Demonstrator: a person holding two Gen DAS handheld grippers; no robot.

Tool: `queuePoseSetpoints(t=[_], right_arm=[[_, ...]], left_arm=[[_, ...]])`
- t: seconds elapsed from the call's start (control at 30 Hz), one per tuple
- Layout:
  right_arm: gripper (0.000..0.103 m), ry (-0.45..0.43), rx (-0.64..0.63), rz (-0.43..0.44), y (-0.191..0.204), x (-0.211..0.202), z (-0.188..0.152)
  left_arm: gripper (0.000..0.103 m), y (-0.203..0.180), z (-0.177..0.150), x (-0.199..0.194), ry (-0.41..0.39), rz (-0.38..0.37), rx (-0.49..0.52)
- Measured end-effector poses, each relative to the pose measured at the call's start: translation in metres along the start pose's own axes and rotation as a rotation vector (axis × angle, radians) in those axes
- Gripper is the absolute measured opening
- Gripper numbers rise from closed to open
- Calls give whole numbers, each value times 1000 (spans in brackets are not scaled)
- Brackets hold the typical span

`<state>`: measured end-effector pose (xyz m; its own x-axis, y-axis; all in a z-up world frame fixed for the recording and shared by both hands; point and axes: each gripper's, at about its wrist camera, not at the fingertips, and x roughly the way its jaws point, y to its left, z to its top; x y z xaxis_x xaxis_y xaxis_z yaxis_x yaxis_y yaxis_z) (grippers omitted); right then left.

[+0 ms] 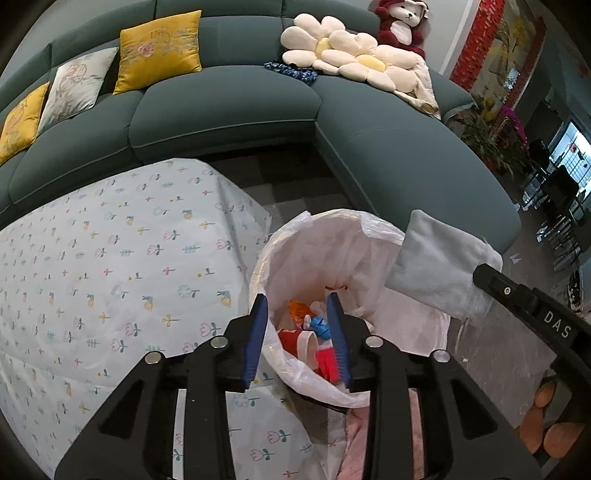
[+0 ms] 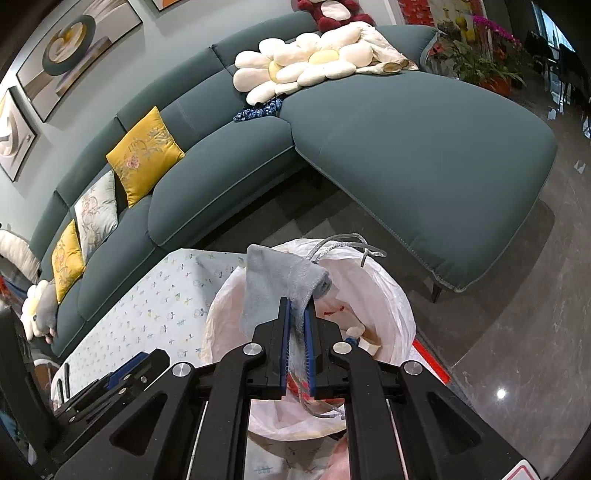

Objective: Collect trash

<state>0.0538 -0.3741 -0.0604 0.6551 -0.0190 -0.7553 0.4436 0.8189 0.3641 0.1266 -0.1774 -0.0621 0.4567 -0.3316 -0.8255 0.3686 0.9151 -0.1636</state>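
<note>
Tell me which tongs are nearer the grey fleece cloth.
Right. The right tongs are shut on the grey fleece cloth, holding it over the white-lined trash bin. The left tongs stand open and empty above the bin, beside the cloth without touching it.

This is a home living room. A large teal sectional sofa (image 2: 406,155) curves around the space, dressed with yellow embroidered cushions (image 1: 159,51), flower-shaped plush pillows (image 1: 347,55) and a red-and-white teddy bear (image 1: 400,22), while framed abstract pictures (image 2: 74,48) hang on the wall behind it. A low table under a floral tablecloth (image 1: 110,266) stands before the sofa on a polished stone floor (image 2: 517,350), with potted plants and purple orchids (image 2: 495,29) near the window.
</note>
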Motion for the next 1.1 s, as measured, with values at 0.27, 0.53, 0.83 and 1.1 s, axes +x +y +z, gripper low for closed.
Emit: queuePoseSetpoints(t=[0.27,0.53,0.83,1.1], right_arm=[[10,30,-44,17,18,9,-1],[22,40,-90,25,34,10,-1],[47,38,-175,20,48,-1,-7],[67,35,-278,-24,58,-15,-19]], left_arm=[[45,9,-8,-1,7,27,-8],[54,18,-12,-7,1,59,-24],[64,28,-19,-20,-19,101,-36],[73,29,-30,-31,-41,153,-24]])
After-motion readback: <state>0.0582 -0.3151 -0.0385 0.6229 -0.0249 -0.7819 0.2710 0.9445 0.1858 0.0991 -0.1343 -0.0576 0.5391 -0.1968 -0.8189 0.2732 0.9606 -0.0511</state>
